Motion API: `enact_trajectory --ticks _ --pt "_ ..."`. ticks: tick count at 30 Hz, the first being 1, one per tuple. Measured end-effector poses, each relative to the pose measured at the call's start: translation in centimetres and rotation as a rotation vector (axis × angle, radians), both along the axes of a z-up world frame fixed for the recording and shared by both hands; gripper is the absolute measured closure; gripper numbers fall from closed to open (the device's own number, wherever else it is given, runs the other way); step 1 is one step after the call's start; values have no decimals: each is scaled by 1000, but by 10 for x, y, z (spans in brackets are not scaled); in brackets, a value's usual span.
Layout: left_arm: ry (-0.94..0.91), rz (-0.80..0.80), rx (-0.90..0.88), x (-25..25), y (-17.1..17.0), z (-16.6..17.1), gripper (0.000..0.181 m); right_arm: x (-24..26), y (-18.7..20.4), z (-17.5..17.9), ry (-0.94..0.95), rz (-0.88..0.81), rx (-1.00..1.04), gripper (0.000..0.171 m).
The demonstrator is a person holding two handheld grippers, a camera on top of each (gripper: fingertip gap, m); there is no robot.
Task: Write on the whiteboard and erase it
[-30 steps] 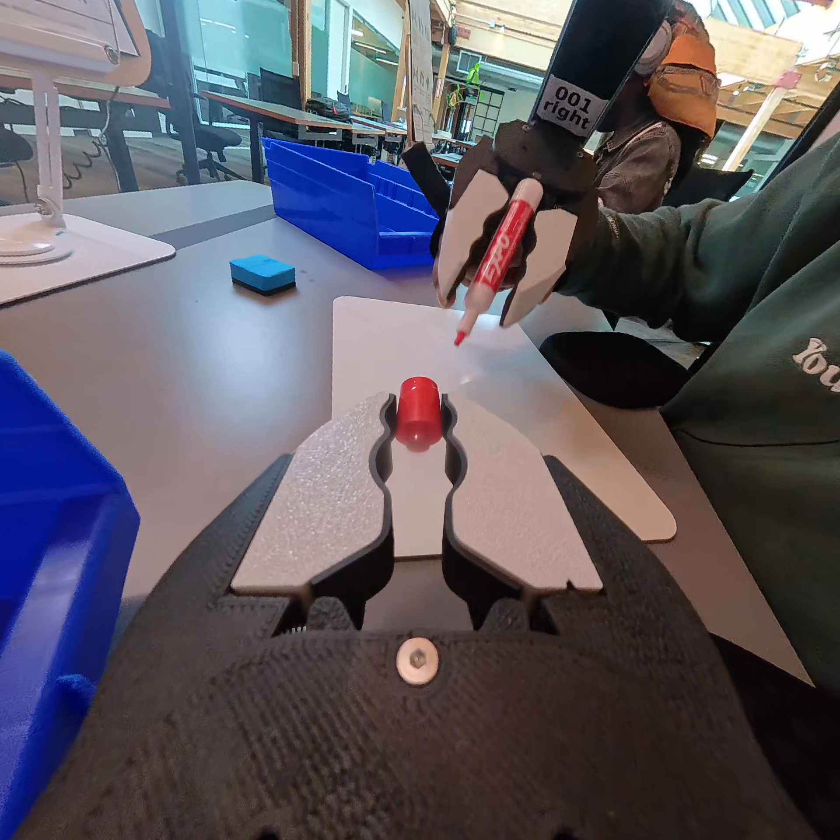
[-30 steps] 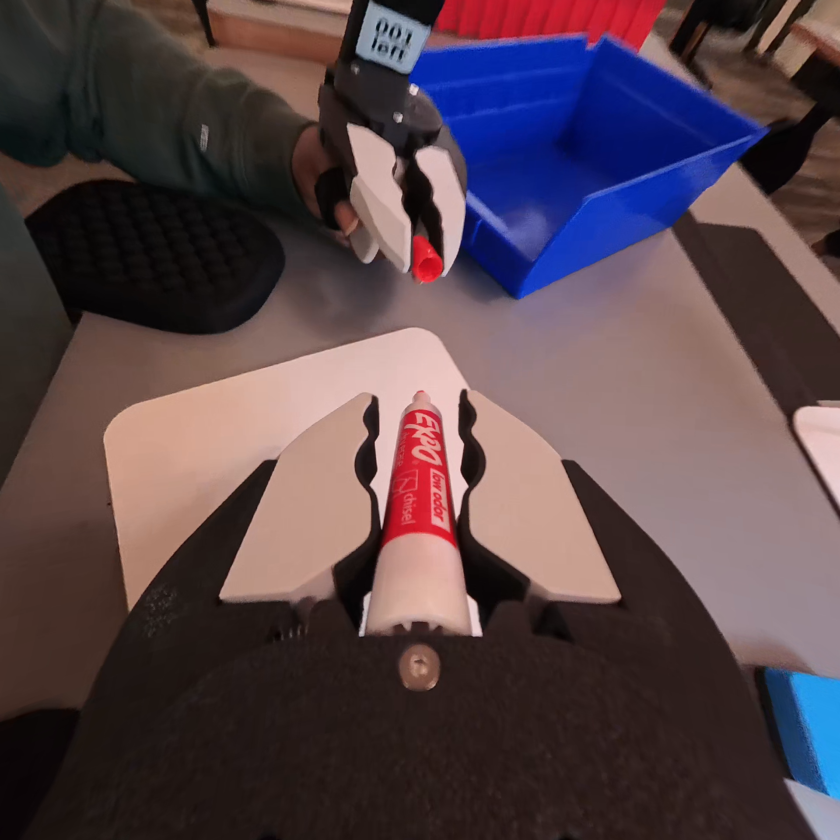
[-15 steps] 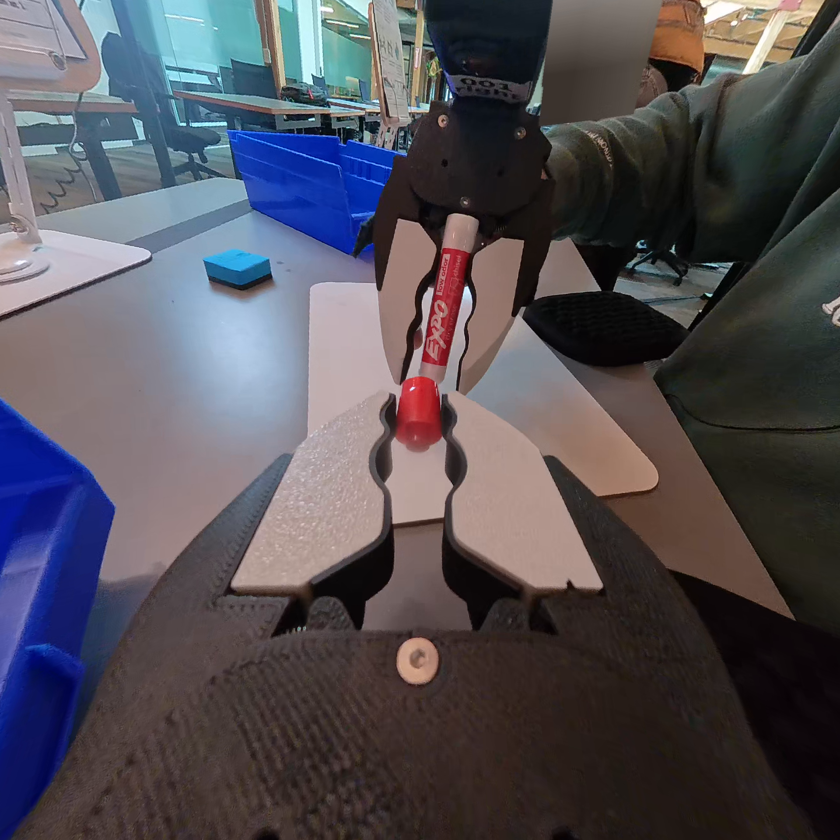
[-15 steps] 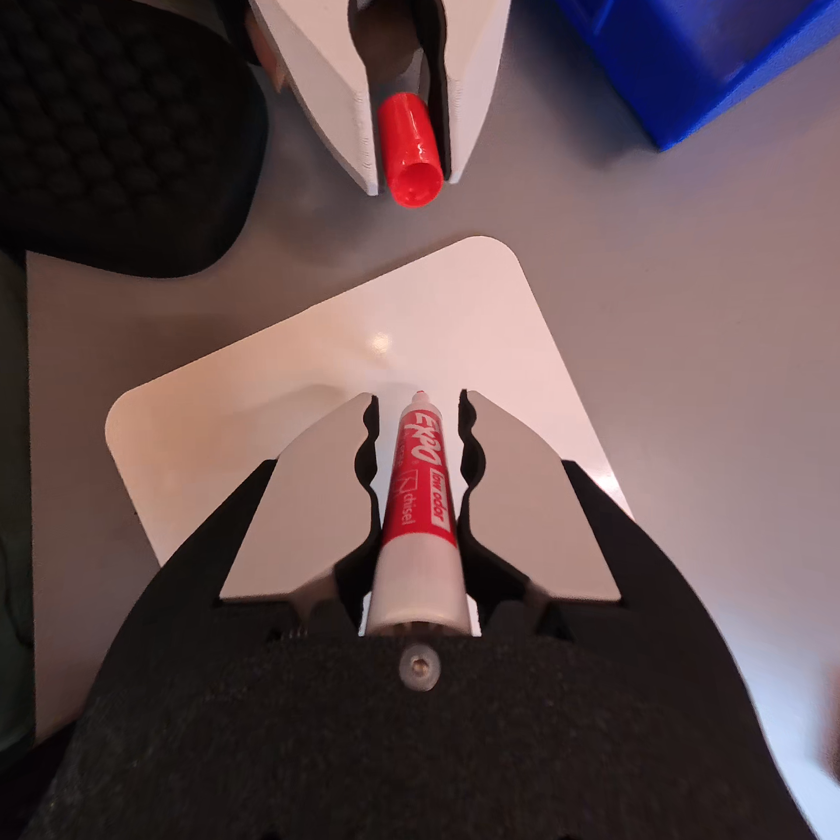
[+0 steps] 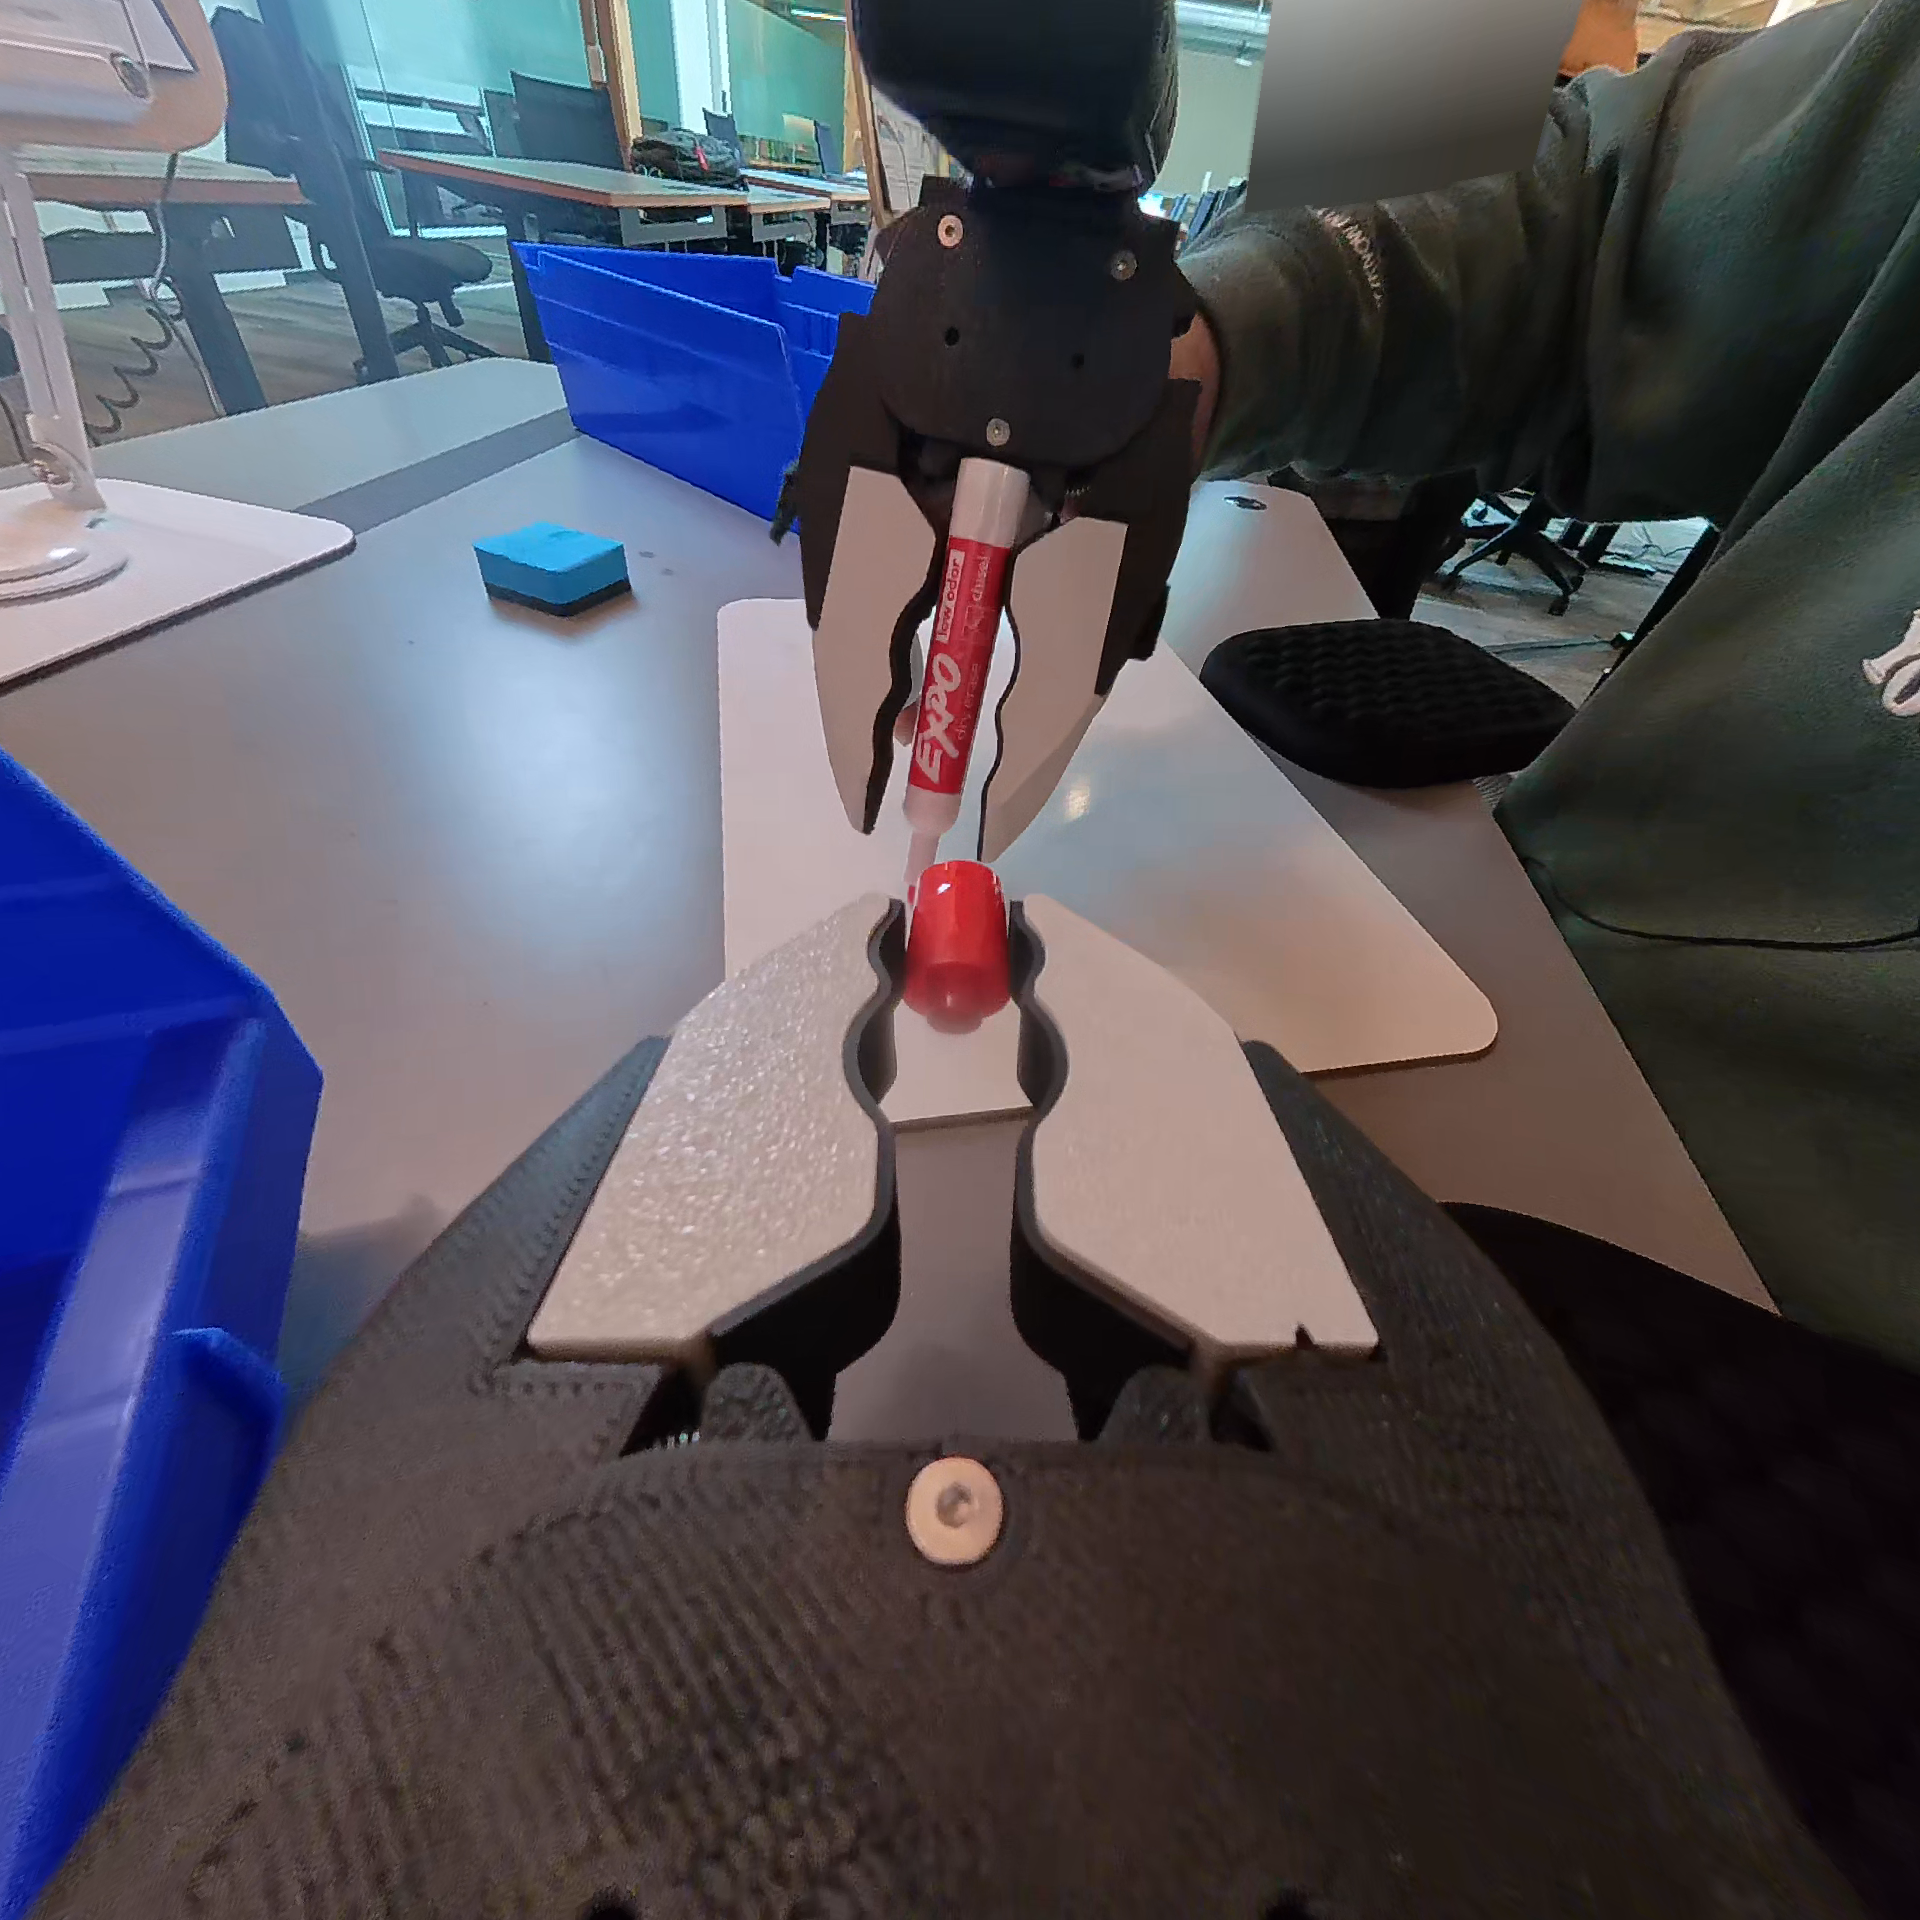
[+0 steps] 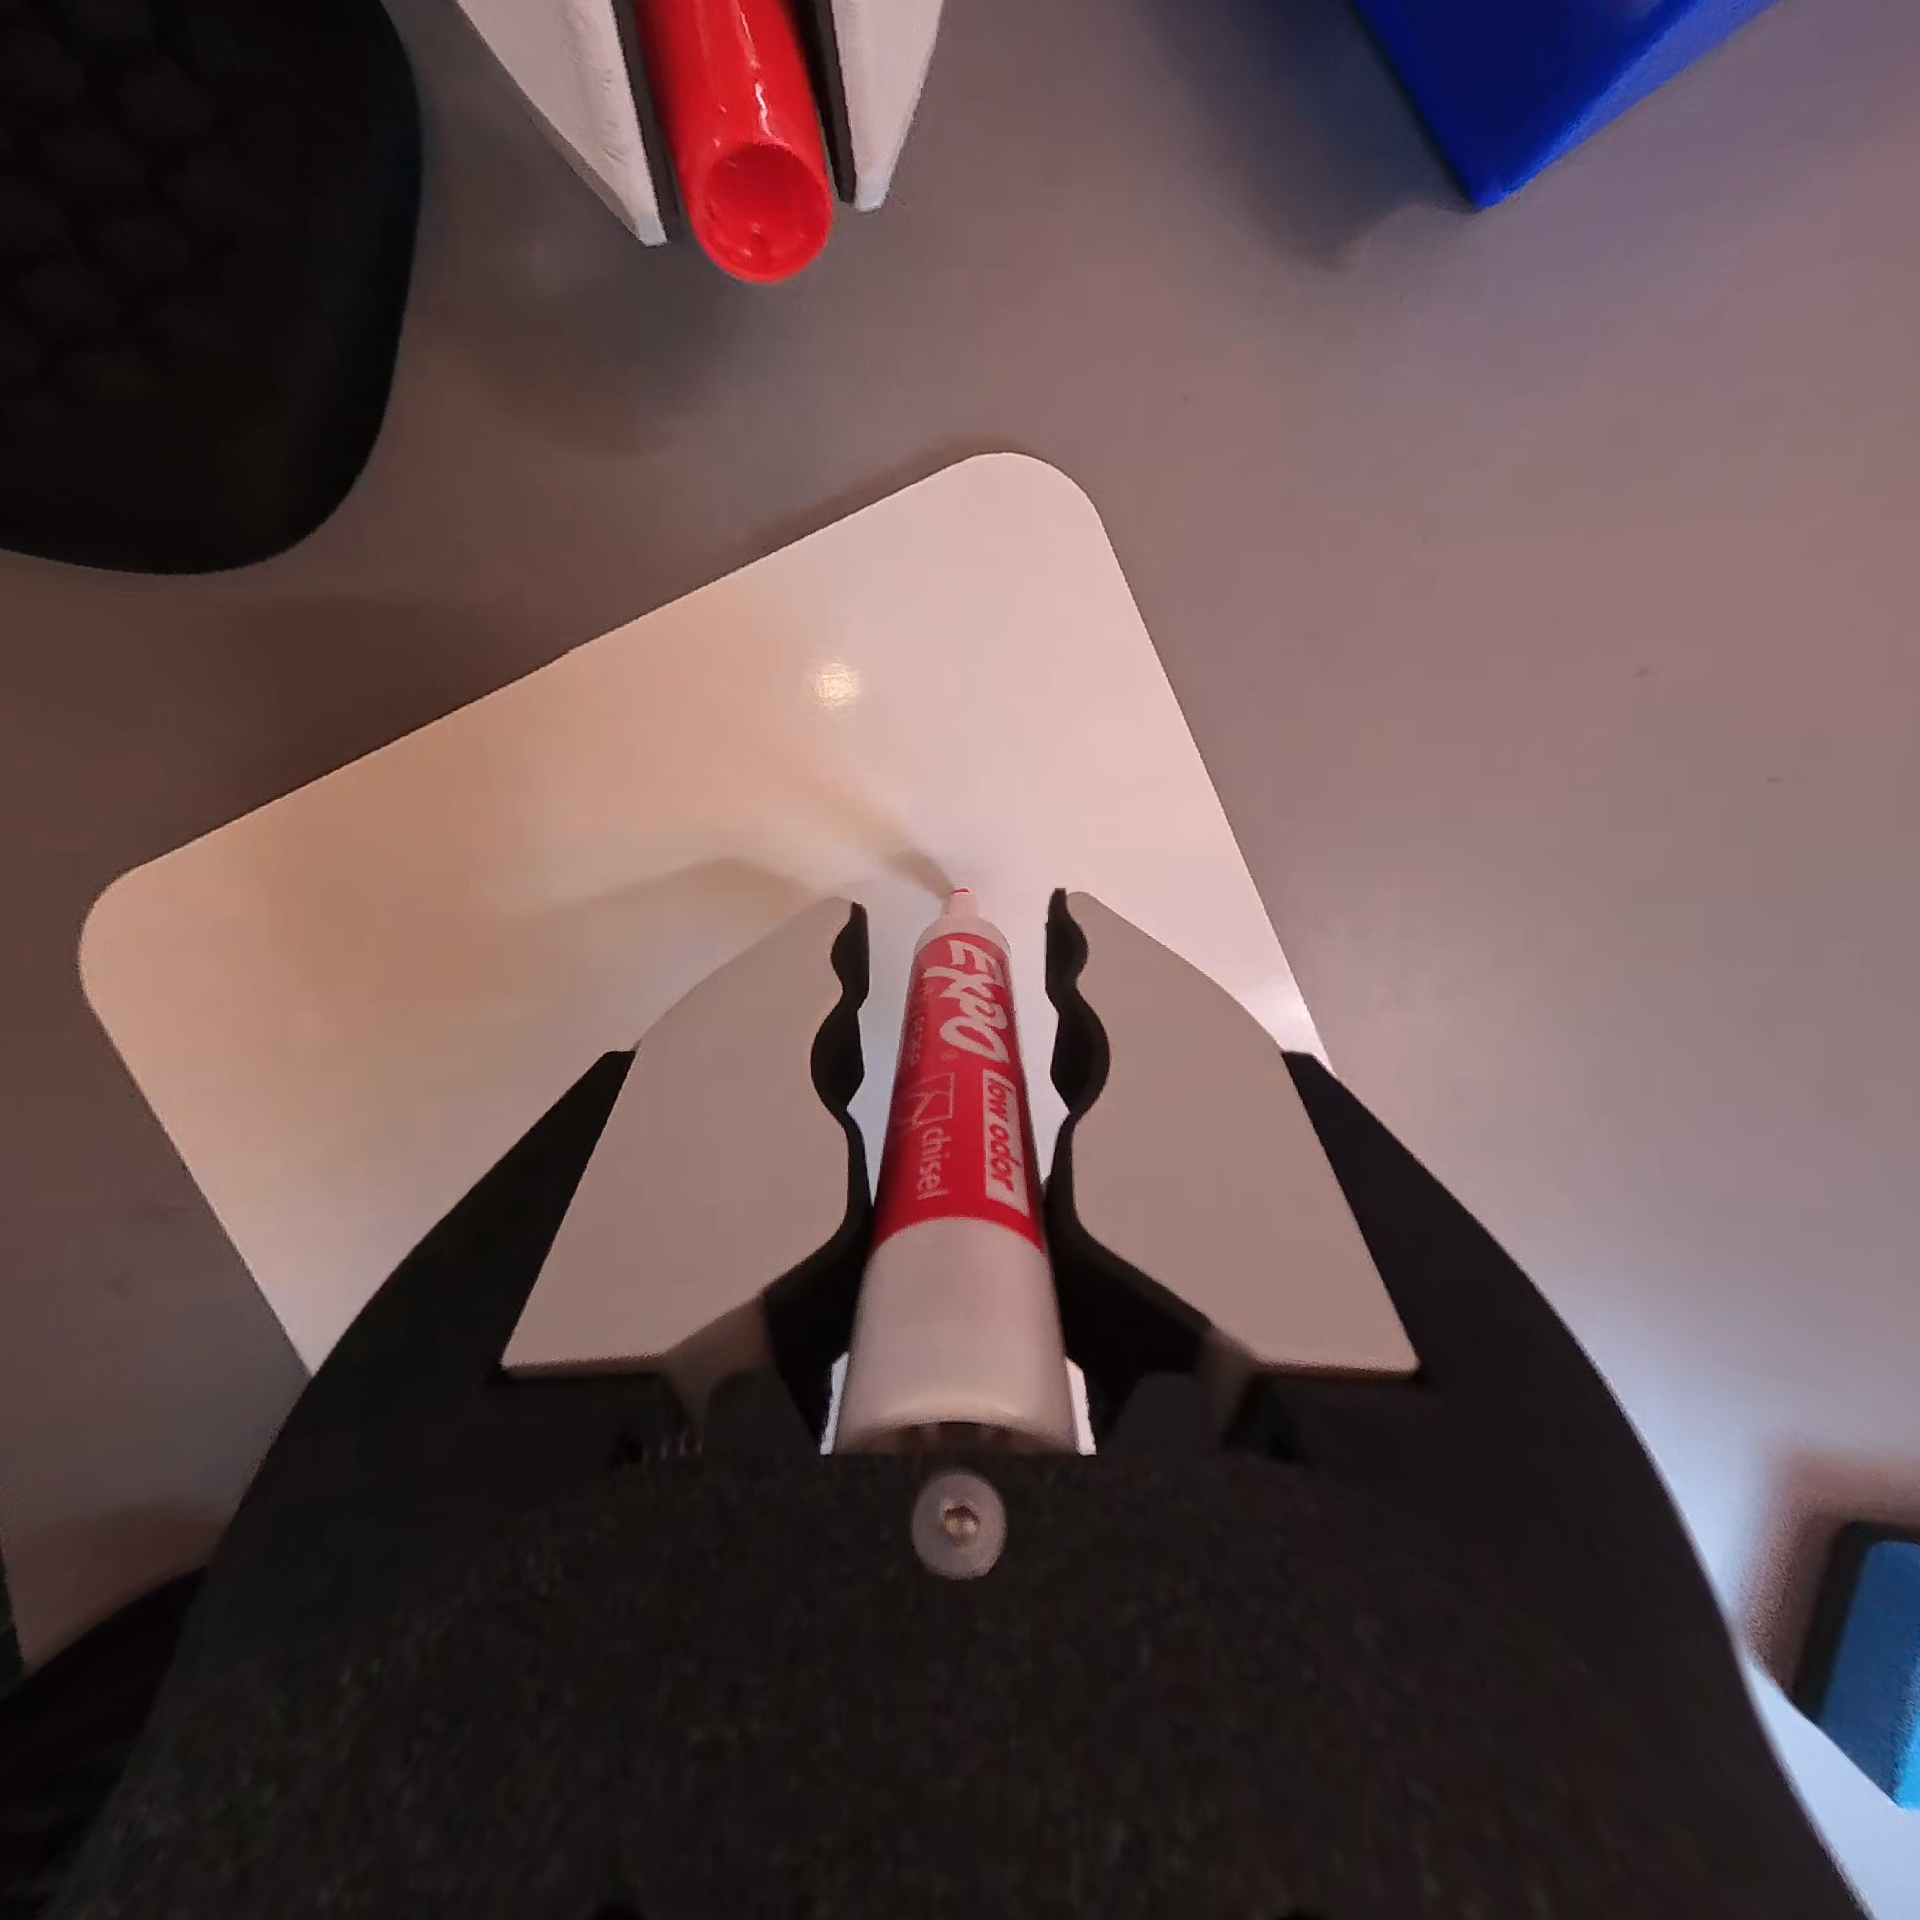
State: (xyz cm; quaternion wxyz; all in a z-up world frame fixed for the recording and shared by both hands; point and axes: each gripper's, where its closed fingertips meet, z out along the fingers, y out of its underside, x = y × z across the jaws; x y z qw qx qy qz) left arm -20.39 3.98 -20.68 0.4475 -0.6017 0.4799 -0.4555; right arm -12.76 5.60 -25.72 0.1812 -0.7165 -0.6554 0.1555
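1. Leftmost, in the left wrist view, a blue bin [image 5: 125, 1195] sits at the edge of the grey table [image 5: 436, 831], with a blue eraser [image 5: 551, 561] lying farther back, well apart from the whiteboard [image 5: 1247, 914].
2. Centre, the left gripper [image 5: 954, 961] is clamped narrowly on a red cap [image 5: 956, 951], held above the near edge of the whiteboard.
3. Opposite it, the right gripper [image 5: 940, 821] points down, gripping a red marker [image 5: 956, 665] whose bare tip sits just at the cap's rim; whether it has entered cannot be told.
4. From the right wrist view, the cap's open mouth [image 6: 764, 223] faces the marker [image 6: 961, 1101] over the blank board.
5. Right, a green sleeve [image 5: 1507, 343] reaches in beside a black pad [image 5: 1382, 707].
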Motion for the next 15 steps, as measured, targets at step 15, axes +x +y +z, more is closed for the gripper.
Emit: enact_trajectory --ticks 15 --pt "15 -10 -4 1 -1 -3 162 -31 -22 -2 60 90 -56 138"
